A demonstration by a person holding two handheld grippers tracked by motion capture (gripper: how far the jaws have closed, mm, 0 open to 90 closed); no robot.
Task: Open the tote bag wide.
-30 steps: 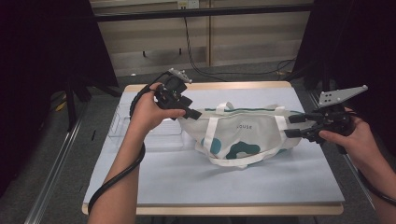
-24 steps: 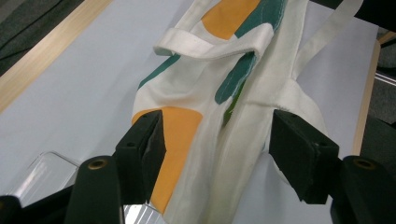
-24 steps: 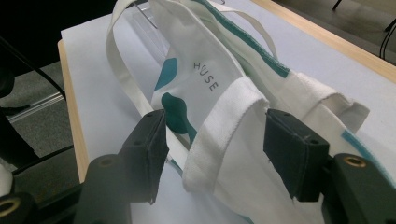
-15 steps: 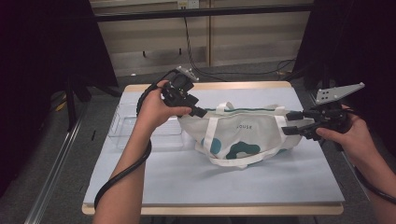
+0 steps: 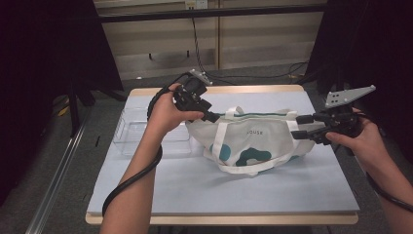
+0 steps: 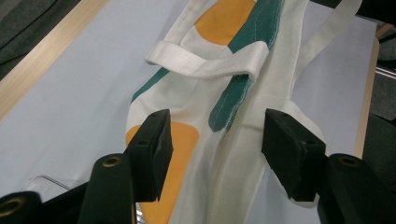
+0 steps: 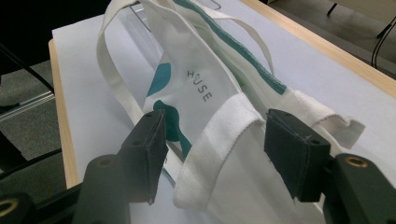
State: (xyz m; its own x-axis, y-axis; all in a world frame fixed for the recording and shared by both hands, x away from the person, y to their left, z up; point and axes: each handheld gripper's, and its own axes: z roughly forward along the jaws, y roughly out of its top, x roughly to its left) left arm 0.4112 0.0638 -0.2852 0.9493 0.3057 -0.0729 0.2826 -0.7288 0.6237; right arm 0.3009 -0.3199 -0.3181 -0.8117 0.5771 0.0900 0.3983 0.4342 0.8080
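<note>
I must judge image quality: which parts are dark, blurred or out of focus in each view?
High view: sharp, black surroundings, the white canvas tote bag evenly lit. Left gripper view: near black claw pads soft. Right gripper view: bag print sharp, far table edge blurred.

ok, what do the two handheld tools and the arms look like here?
Both are black. The left tool and the right tool each end in two blocky black pads held on with brass-coloured screws. Each carries a grey three-cornered plate on top, and a thick black cable trails off each. Forearms bare, no sleeves, no gloves.
</note>
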